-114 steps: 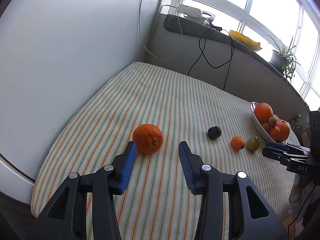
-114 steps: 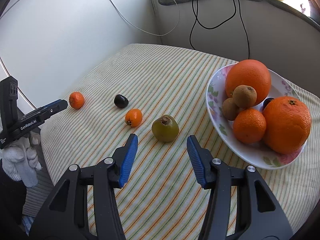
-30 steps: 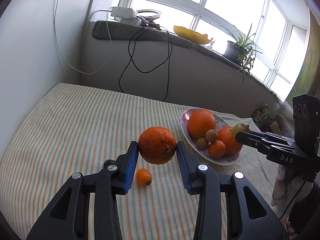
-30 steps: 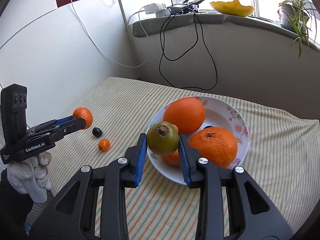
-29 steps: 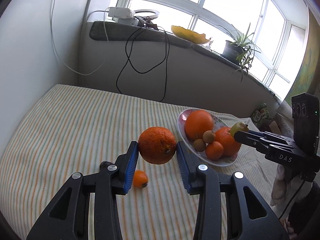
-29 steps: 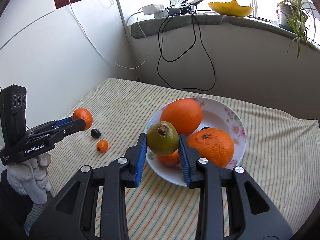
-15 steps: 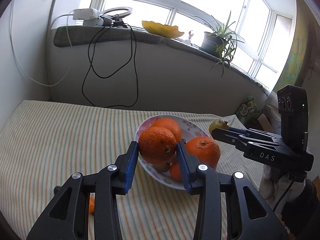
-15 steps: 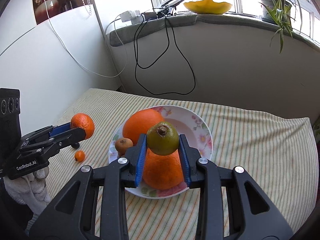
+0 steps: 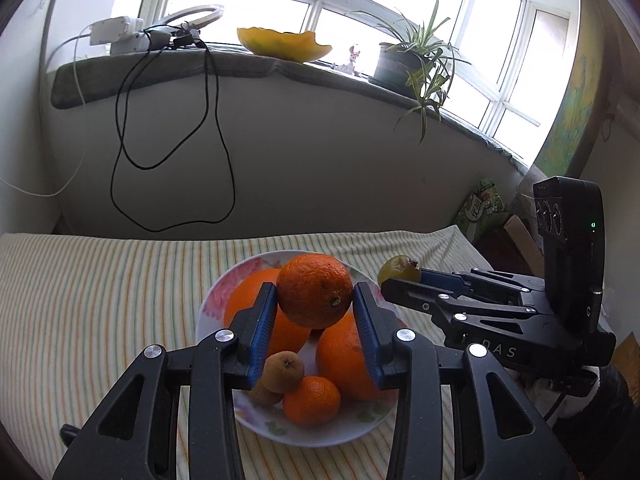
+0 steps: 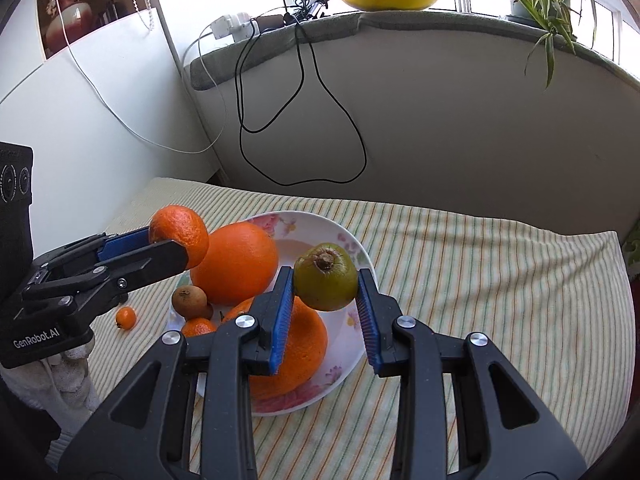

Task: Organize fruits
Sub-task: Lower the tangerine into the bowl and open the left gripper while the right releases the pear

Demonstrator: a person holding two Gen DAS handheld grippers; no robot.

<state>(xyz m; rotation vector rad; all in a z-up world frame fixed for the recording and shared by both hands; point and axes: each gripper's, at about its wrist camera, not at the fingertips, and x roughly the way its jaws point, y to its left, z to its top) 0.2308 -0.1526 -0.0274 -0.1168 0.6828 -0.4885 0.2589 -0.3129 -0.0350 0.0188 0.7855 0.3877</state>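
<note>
Both grippers now hang over the plate (image 10: 352, 242) — left gripper (image 9: 315, 322) clamps an orange (image 9: 315, 296), right gripper (image 10: 325, 304) a green fruit (image 10: 326, 282) — carried from the cloth, ready for release.

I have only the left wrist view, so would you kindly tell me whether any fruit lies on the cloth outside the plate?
Observer: Yes. The right wrist view shows one small orange fruit on the striped cloth, just outside the rim of the plate.
Operator: Thank you. Is the green fruit gripped on both sides?
Observer: Yes. The blue pads of the right hand-held gripper press the green fruit from both sides, with its stem end up.
Operator: Is there bare plate near it?
Observer: Yes, the plate's far part, just beyond that fruit, is bare.
</note>
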